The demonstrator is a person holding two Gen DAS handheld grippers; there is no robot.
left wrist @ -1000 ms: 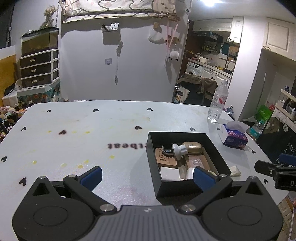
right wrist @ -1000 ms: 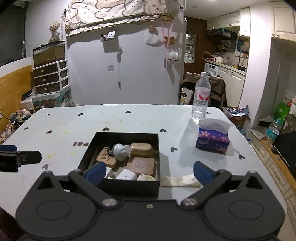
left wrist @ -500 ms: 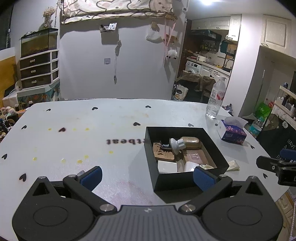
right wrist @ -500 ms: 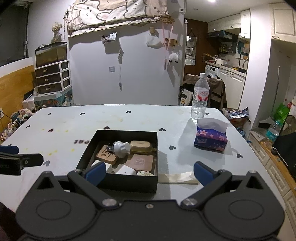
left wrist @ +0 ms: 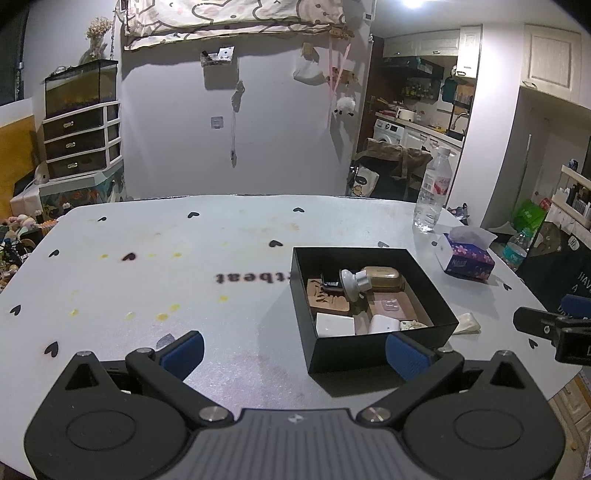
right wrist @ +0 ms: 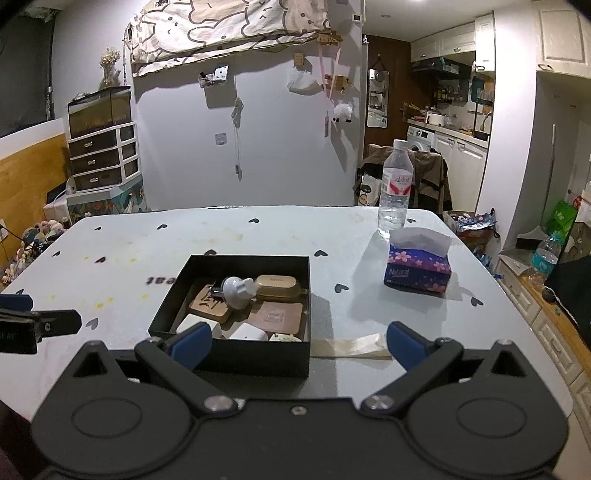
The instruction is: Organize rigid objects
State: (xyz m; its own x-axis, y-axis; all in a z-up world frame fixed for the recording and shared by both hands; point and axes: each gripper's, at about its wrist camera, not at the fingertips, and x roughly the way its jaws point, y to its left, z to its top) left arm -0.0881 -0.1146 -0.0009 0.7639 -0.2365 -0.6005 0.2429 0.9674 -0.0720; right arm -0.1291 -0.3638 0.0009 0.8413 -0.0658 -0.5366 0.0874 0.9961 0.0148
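Now both grippers, left [left wrist: 293,349] and right [right wrist: 297,341], sit farther back from the black box [right wrist: 236,356] than before, jaws spread wide and empty; its contents look packed, suggesting sorting is finished.

My home, lived-in flat, kitchen nook with washing machine [right wrist: 419,138] behind my surface [right wrist: 280,236], fish tank [right wrist: 99,110] on plastic drawers [right wrist: 103,157], cartoon blanket [right wrist: 229,22] hung overhead

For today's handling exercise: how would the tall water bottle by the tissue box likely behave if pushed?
The water bottle stands tall and narrow, so it probably tips easily. It looks clear and nearly empty, so likely light. Once on its side, its round body could roll.
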